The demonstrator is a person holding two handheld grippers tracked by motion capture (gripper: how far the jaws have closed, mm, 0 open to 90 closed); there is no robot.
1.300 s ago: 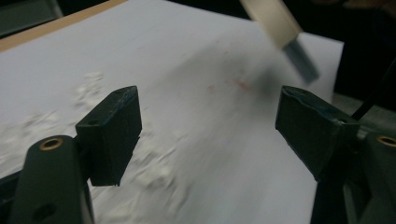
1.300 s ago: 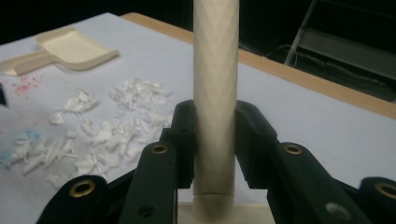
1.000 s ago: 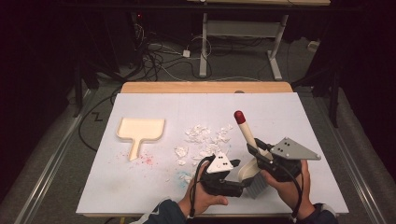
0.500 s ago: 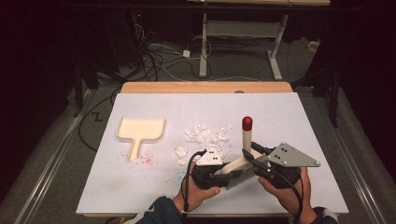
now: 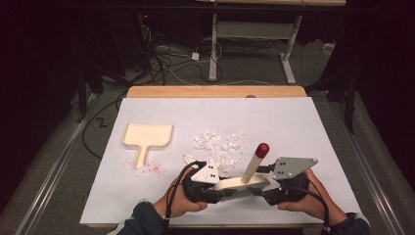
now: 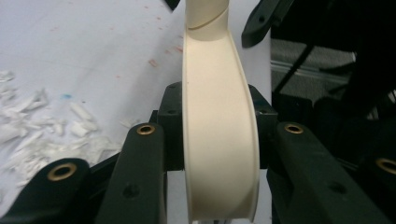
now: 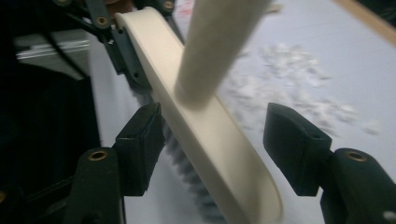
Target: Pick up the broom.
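This looks like a lab or recording workspace rather than a home. Beyond the left gripper point(image 5: 208, 188) and right gripper point(image 5: 274, 193), past the white-covered table point(image 5: 293, 122) with its wooden far edge, black cables point(image 5: 166, 63) sprawl across a grey carpeted floor point(image 5: 254, 68) around the white metal legs of a desk frame point(image 5: 288, 49), and the surroundings fall away into darkness. To the left of the grippers, a metal floor rail point(image 5: 49, 166) runs alongside the table.
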